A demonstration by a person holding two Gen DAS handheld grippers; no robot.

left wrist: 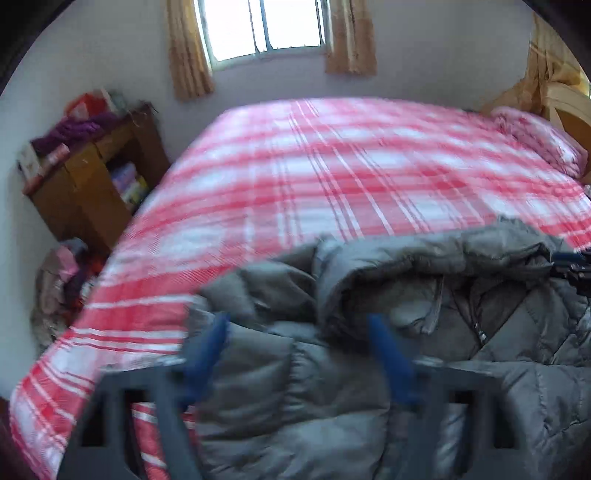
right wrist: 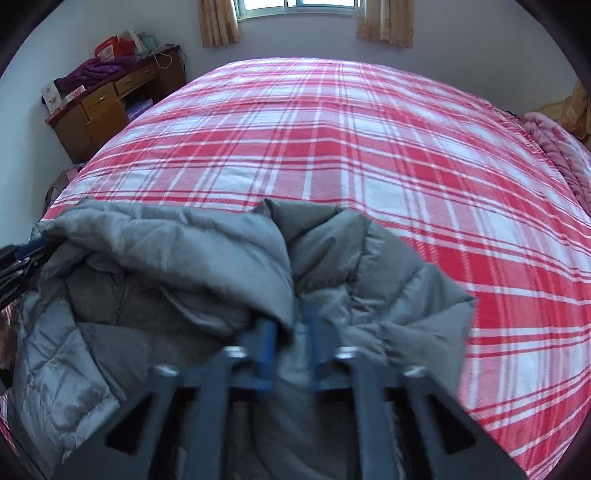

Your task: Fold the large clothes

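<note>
A grey padded jacket (left wrist: 369,369) lies crumpled at the near edge of a bed with a red and white plaid cover (left wrist: 332,166). My left gripper (left wrist: 299,328) is open just above the jacket, its blue fingers (left wrist: 388,354) spread wide over the padding. In the right wrist view the jacket (right wrist: 166,258) fills the lower left. My right gripper (right wrist: 293,325) is shut on a fold of the jacket, and the cloth bunches up between the blue fingers (right wrist: 267,339). The left gripper shows at the left edge of the right wrist view (right wrist: 18,262).
A wooden desk (right wrist: 110,107) piled with purple cloth and boxes stands left of the bed. A window (left wrist: 262,26) with tan curtains is on the far wall. A pink blanket (right wrist: 554,147) lies at the bed's right end by the headboard (left wrist: 569,110). Clothes (left wrist: 59,288) are heaped on the floor.
</note>
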